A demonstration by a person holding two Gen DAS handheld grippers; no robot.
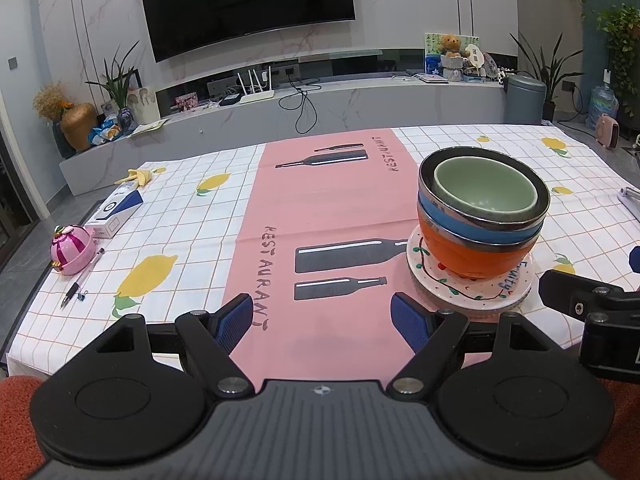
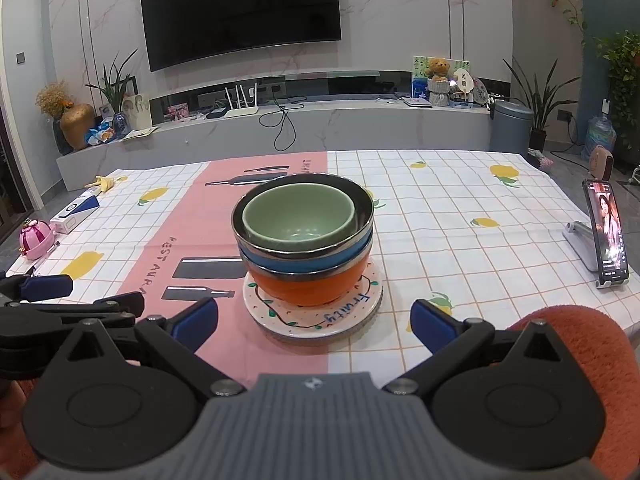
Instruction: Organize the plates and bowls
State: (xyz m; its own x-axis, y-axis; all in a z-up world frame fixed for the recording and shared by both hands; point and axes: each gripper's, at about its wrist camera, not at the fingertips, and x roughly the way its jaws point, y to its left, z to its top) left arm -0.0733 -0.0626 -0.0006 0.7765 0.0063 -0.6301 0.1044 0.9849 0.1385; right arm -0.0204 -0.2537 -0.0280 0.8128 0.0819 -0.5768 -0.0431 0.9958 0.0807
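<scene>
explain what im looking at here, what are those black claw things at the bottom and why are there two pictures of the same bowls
The black claws are two hand-held grippers; a person holds one in each hand. Each carries a wide-angle camera looking forward along its two blue-padded fingers, so you get one picture per hand.

In the left-hand picture the left gripper is open and holds nothing. In the right-hand picture the right gripper is also open and empty, facing the bowls.

On the tablecloth stands a painted plate that seems to rest on another plate. On it sit nested bowls: an orange bowl, a blue bowl, and a green bowl inside a metal rim. A phone on a stand stands to the right.
</scene>
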